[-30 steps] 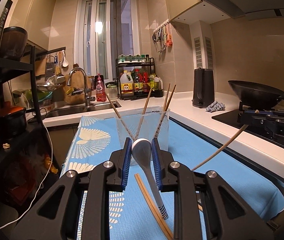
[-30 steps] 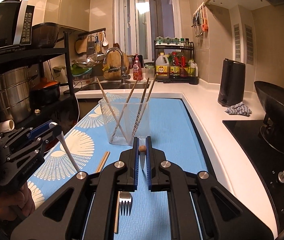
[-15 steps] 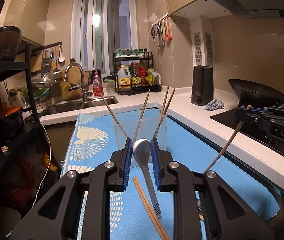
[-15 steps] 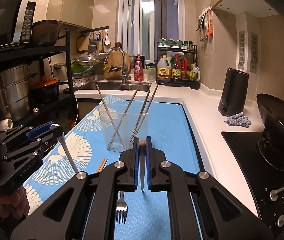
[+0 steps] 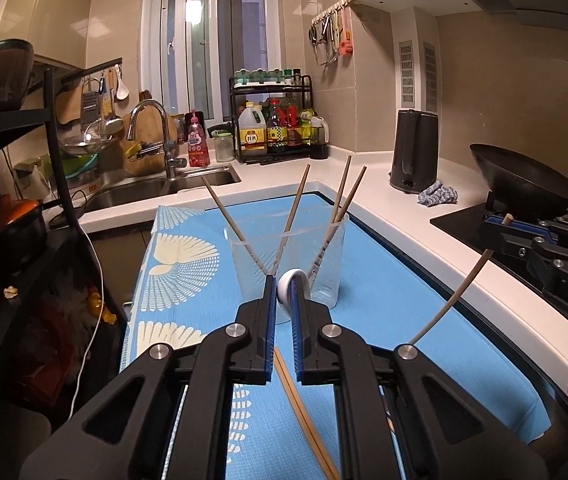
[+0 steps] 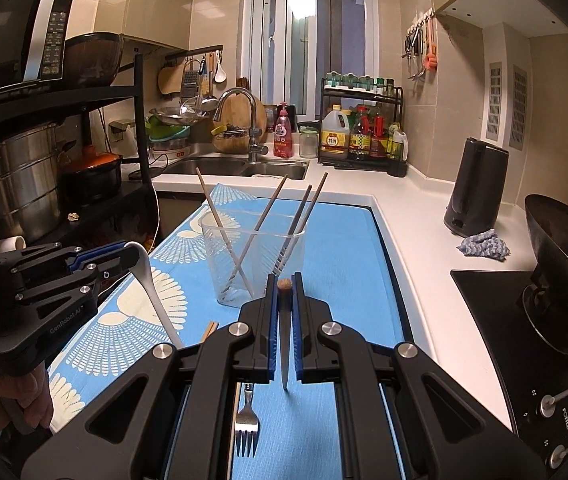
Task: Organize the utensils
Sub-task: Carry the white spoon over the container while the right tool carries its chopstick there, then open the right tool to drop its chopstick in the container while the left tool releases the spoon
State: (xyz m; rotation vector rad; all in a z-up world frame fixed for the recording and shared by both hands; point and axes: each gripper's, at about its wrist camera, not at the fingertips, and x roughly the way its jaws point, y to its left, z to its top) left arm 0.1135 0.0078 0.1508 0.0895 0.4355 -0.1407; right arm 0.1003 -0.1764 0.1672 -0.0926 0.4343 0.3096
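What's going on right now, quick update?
Left gripper shut on white spoon. Right gripper shut on chopstick. Clear cup just ahead holds four chopsticks. Fork lies on blue mat.

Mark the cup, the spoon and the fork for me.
cup (image 6: 257,276): right wrist view, clear front wall.
spoon (image 6: 151,284): right wrist view, mid handle.
fork (image 6: 247,434): right wrist view, tines.

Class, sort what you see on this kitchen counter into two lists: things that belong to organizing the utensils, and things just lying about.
Belongs to the job:
- white spoon in the left hand-held gripper
- wooden-handled knife in the right hand-held gripper
- clear cup holding chopsticks
- fork on the blue mat

Just lying about:
- black kettle
- wok
- blue cloth
- seasoning rack
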